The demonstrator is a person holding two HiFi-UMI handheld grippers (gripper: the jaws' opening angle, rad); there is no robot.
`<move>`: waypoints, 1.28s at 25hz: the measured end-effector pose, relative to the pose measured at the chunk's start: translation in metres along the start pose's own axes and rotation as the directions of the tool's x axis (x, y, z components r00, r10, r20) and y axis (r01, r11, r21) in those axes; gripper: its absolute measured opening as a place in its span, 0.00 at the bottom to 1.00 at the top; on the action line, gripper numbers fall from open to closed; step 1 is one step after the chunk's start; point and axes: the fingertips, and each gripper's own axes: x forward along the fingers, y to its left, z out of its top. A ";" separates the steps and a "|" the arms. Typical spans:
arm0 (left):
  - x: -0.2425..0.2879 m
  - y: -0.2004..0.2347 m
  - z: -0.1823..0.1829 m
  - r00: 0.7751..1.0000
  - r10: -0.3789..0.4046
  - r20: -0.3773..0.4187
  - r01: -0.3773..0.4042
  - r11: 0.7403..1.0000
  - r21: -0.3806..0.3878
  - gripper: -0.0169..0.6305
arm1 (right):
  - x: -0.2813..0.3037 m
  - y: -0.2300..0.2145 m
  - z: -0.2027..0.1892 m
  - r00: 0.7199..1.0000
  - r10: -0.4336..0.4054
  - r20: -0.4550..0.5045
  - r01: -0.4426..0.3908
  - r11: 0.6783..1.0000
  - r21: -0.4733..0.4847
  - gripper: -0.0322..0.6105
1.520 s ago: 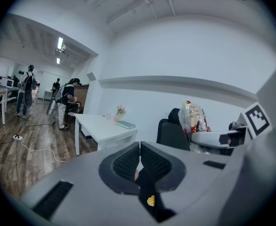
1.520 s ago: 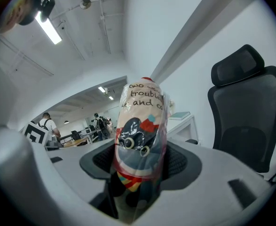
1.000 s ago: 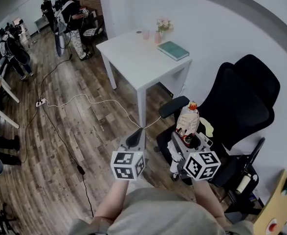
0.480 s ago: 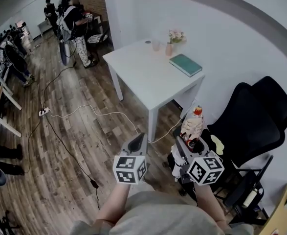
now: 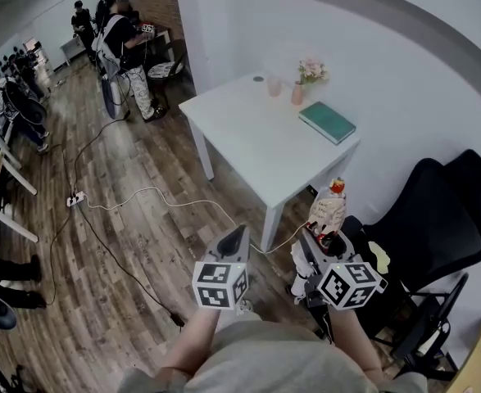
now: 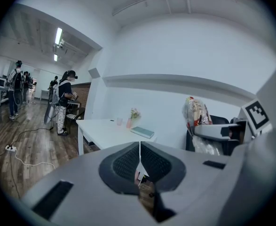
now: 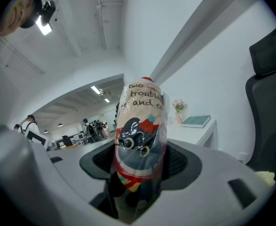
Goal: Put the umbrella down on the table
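A folded umbrella [image 5: 328, 212] in a clear plastic sleeve, cream with a cartoon print and a red tip, stands upright between the jaws of my right gripper [image 5: 322, 240], which is shut on it. In the right gripper view the umbrella [image 7: 140, 140] fills the middle, pressed by both pads. My left gripper [image 5: 233, 237] hangs beside it over the wooden floor, shut with nothing in it; its pads [image 6: 128, 163] meet in the left gripper view. The white table [image 5: 248, 146] stands ahead of both grippers, a short way off.
On the table's far end are a teal book [image 5: 327, 123], a pink vase of flowers [image 5: 299, 91] and a small cup [image 5: 274, 85]. A black office chair [image 5: 424, 228] stands at my right. A white cable [image 5: 154, 193] crosses the floor. People [image 5: 128, 43] stand at the far left.
Both grippers have moved forward together towards the table, which now lies closer and lower in the head view. The chair has slid off to the right. The umbrella stays gripped.
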 end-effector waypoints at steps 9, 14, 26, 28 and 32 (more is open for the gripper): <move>0.033 0.065 0.018 1.000 -0.028 -0.002 0.028 0.999 -0.021 0.04 | 0.073 0.010 0.015 0.999 -0.033 0.026 0.033 0.999 -0.015 0.46; 0.050 0.090 0.020 0.999 -0.044 -0.014 0.044 0.999 -0.016 0.04 | 0.099 0.013 0.013 0.998 -0.049 0.035 0.049 0.999 0.002 0.46; 0.093 0.129 0.027 0.998 -0.047 -0.036 0.046 0.999 -0.027 0.04 | 0.160 -0.002 0.012 0.998 -0.069 0.002 0.069 0.998 0.003 0.46; 0.103 0.136 0.030 0.999 -0.040 -0.032 0.039 0.999 -0.034 0.04 | 0.173 -0.009 0.015 0.998 -0.067 0.001 0.067 0.998 0.001 0.46; 0.127 0.154 0.036 0.999 -0.023 -0.025 0.022 0.998 -0.055 0.04 | 0.204 -0.024 0.023 0.998 -0.064 -0.001 0.064 0.998 0.000 0.46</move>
